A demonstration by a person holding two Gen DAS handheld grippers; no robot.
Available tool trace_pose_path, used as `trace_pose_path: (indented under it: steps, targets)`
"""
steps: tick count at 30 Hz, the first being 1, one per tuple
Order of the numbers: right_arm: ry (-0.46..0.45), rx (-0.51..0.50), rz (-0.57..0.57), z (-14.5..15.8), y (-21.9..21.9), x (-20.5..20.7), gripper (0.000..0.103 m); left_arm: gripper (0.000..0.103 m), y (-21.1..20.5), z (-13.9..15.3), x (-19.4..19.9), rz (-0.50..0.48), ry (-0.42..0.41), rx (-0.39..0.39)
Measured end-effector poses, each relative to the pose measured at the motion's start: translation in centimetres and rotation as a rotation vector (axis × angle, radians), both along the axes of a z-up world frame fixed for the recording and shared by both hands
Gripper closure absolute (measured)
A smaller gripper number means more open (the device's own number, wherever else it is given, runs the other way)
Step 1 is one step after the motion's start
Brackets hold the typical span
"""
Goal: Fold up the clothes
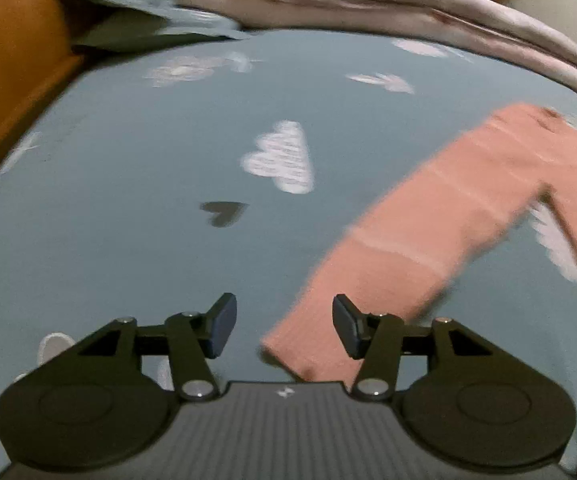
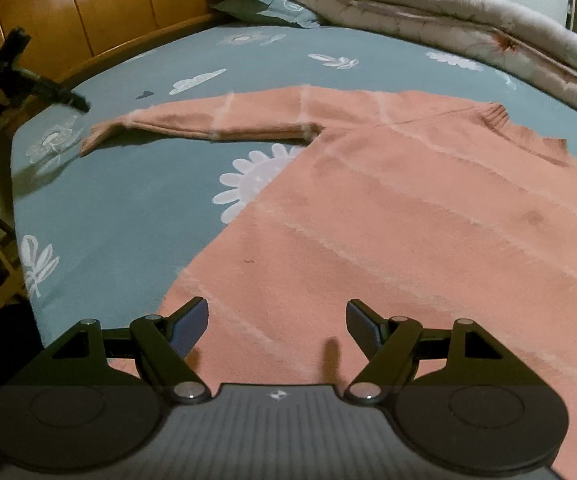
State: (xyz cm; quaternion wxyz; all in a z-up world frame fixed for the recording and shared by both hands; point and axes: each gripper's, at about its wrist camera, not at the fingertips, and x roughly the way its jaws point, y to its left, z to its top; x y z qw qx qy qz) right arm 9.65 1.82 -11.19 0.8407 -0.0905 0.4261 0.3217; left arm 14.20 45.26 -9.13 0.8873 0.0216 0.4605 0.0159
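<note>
We see the salmon-pink knitted sweater spread flat on the grey-blue flower-print bedsheet, likely soft and floppy; its sleeve cuff suits pinching. Left gripper and right gripper both gape wide, holding nothing.

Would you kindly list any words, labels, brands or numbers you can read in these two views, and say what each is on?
There are no readable words or numbers.
Small white emblem, a symbol and not letters: on the left gripper body and the right gripper body.
Pale marks on the wooden headboard: too small and blurred to read.
Pink sweater and bedsheet: no text.

Left hand-held gripper and right hand-held gripper both gape, empty.
</note>
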Motion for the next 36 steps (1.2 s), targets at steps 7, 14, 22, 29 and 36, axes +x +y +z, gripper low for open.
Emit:
trace_pose_path:
  steps: [7, 14, 22, 29, 36]
  targets:
    - [-0.015, -0.014, 0.036, 0.7, 0.9, -0.5, 0.023, 0.049, -1.2, -4.0, 1.5, -0.05, 0.084, 0.019]
    - [0.002, -0.027, 0.021, 0.1, 1.2, -0.4, 0.023, 0.098, -1.8, -3.7, 0.8, -0.067, 0.03, 0.022]
    - [0.002, -0.033, 0.023, 0.1, 1.3, -0.6, 0.023, 0.098, 0.0, -2.1, 1.0, 0.049, -0.009, 0.007]
    - [-0.004, -0.037, 0.022, 0.0, 1.5, -0.6, 0.023, 0.086, 0.7, -3.0, 2.4, 0.133, 0.068, 0.015]
    - [0.004, -0.025, 0.011, -0.1, 1.0, -0.6, 0.023, 0.059, 0.3, -1.5, 2.4, 0.204, 0.051, 0.157]
